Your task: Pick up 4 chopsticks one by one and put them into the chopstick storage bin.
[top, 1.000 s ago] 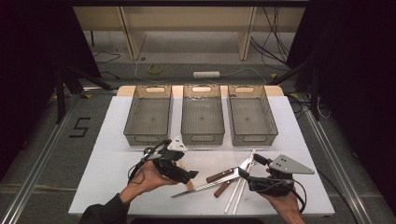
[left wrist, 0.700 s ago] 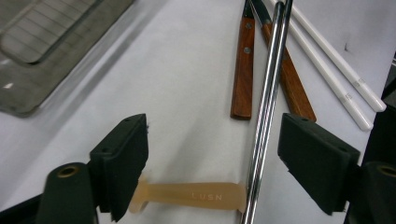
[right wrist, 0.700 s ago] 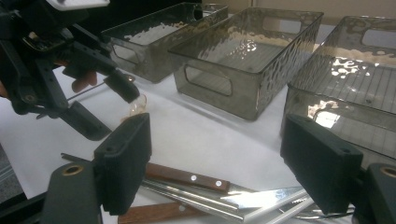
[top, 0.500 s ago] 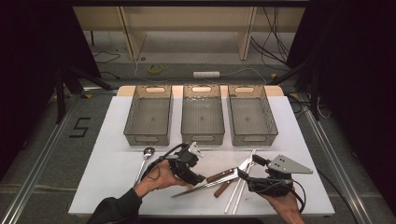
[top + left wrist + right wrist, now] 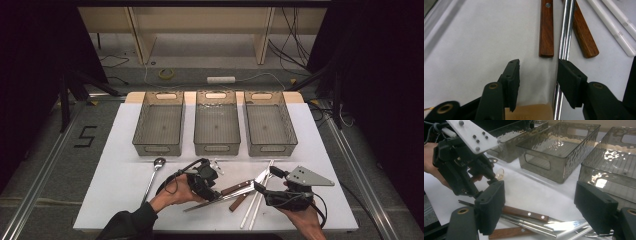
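Note:
My left gripper (image 5: pixel 213 193) (image 5: pixel 537 65) is low over the white table (image 5: pixel 120 190), at the left end of a cutlery pile. Its jaws stand half apart and have just been closing. A pair of steel chopsticks (image 5: pixel 564 32) (image 5: pixel 197 205) runs along the inner edge of one pad, and neither pad visibly presses on them. Just ahead lie two wooden knife handles (image 5: pixel 546 27) (image 5: pixel 584 40) and white chopsticks (image 5: pixel 616 32). My right gripper (image 5: pixel 267 181) (image 5: pixel 540 188) is open over the pile's right side, above a wooden-handled knife (image 5: pixel 524 213) (image 5: pixel 239 187).
Three smoky plastic bins (image 5: pixel 159 147) (image 5: pixel 216 147) (image 5: pixel 272 147) stand in a row behind the cutlery. A long steel ladle (image 5: pixel 152 175) lies to the left of my left hand. Another small steel utensil (image 5: pixel 218 165) rests near the middle bin.
My left gripper has moved right and down to the cutlery pile, uncovering the ladle, and its jaws have narrowed. The right gripper has stayed put.

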